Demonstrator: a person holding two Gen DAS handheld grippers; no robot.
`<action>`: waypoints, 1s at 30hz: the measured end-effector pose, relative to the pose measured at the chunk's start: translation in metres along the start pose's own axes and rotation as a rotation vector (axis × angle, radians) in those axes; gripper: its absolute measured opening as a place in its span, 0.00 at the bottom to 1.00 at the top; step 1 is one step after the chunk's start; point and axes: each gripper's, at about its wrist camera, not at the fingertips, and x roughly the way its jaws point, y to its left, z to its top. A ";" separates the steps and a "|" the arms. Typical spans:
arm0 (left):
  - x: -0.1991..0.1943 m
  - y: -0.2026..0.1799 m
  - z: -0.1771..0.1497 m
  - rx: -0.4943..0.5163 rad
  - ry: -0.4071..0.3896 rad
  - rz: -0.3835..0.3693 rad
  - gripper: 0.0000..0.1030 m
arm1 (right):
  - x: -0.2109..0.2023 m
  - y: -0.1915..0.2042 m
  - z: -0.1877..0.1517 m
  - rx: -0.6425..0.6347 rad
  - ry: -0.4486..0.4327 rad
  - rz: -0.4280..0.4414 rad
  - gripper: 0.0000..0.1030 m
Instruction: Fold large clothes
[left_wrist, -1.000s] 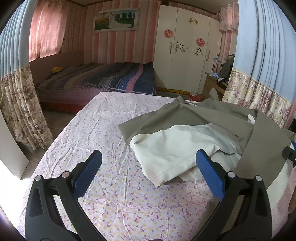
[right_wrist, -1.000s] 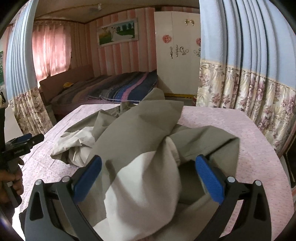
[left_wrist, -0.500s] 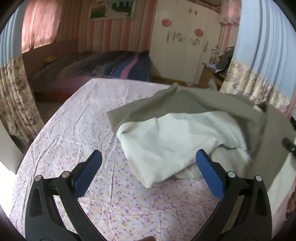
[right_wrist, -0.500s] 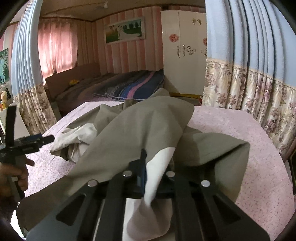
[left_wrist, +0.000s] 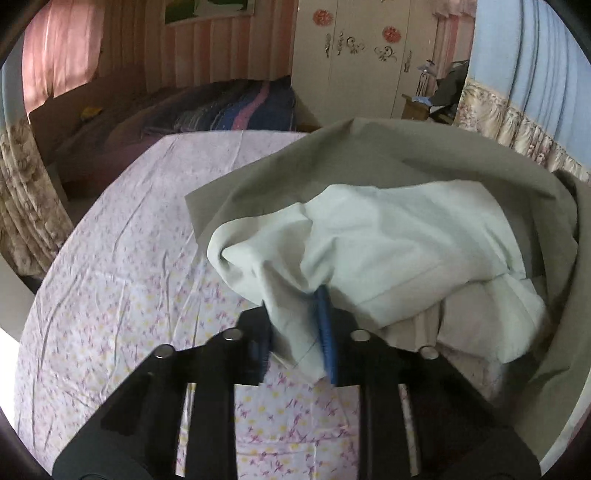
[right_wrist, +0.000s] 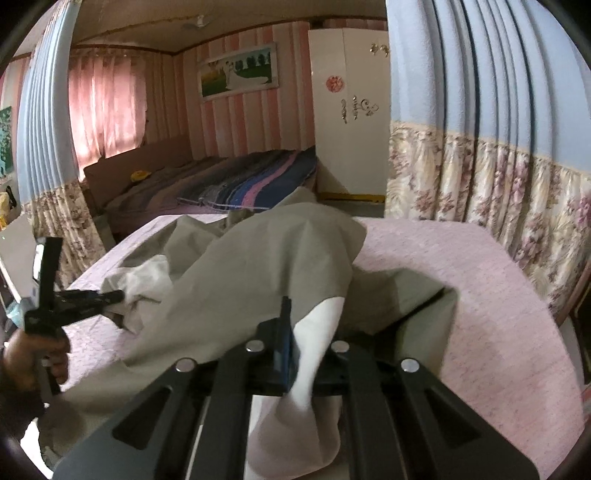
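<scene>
A large garment, olive-grey outside (left_wrist: 388, 155) with a pale whitish lining (left_wrist: 388, 229), lies crumpled on the table with the floral cloth (left_wrist: 129, 258). My left gripper (left_wrist: 295, 317) is shut on a bunched edge of the pale lining, which hangs down between its blue pads. In the right wrist view the same garment (right_wrist: 266, 266) spreads across the table. My right gripper (right_wrist: 295, 332) is shut on a pale part of its near edge (right_wrist: 314, 354). The left gripper (right_wrist: 92, 297) also shows there at the left, pinching the pale fabric.
The pink floral tablecloth (right_wrist: 461, 295) covers the table. A bed with a striped blanket (right_wrist: 240, 184) stands behind it. A white wardrobe (right_wrist: 347, 122) stands at the back. Blue and floral curtains (right_wrist: 498, 147) hang close on the right.
Both grippers went from open to shut. The right one closed on the garment's near edge first. The left one moved in and closed on the pale lining, lifting and bunching it.
</scene>
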 end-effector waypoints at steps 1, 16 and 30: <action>-0.003 0.000 0.004 -0.005 -0.013 -0.003 0.13 | -0.001 -0.004 0.002 -0.004 -0.008 -0.014 0.05; 0.018 0.007 0.084 0.070 -0.099 0.030 0.07 | 0.083 -0.172 0.077 -0.036 0.068 -0.242 0.03; 0.098 -0.064 0.138 0.224 -0.144 0.054 0.06 | 0.185 -0.280 0.080 -0.009 0.176 -0.482 0.02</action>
